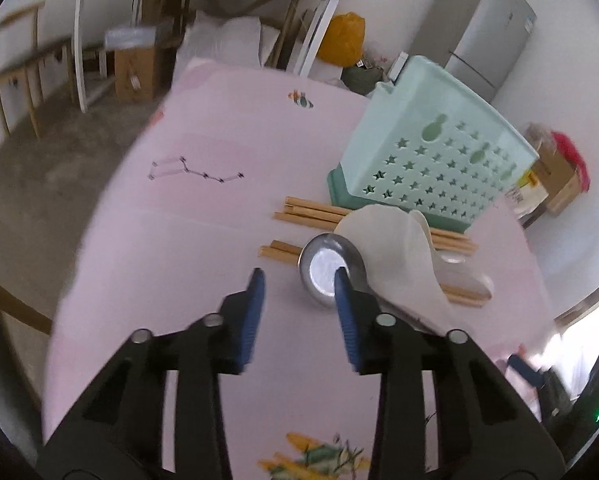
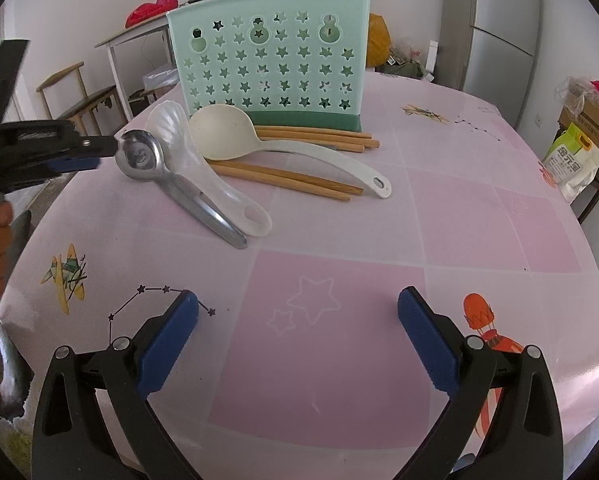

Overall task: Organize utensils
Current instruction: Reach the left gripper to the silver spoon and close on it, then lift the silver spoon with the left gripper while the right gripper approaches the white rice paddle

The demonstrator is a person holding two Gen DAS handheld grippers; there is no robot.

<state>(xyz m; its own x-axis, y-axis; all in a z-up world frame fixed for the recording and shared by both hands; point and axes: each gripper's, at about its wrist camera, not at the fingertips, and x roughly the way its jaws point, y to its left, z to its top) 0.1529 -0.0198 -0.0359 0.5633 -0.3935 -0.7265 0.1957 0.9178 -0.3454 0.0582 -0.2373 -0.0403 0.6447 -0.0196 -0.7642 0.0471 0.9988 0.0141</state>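
The metal spoon (image 2: 147, 156) lies on the pink surface (image 2: 319, 320) with its bowl right at the tips of the left claw (image 1: 299, 280) and its handle running off toward the right claw's side, tucked against a clear spoon (image 2: 203, 168). In the left wrist view 1 pad (image 1: 341, 292) sits over the bowl and the other stands off it on bare surface, with nothing between the jaws, which stand narrow. I judge the bowl is not gripped.

The risk: a rounded, slick bowl edge gives the pads little to bite, so a squeeze here could skid off or flick the spoon into the clear spoon, the white ladle (image 2: 235, 132) and the chopsticks (image 2: 299, 178) just beyond. Any drag would scatter that pile.

The holder (image 2: 271, 60) stands past the pile. The right claw (image 2: 299, 320) hangs wide and empty, well short of everything.
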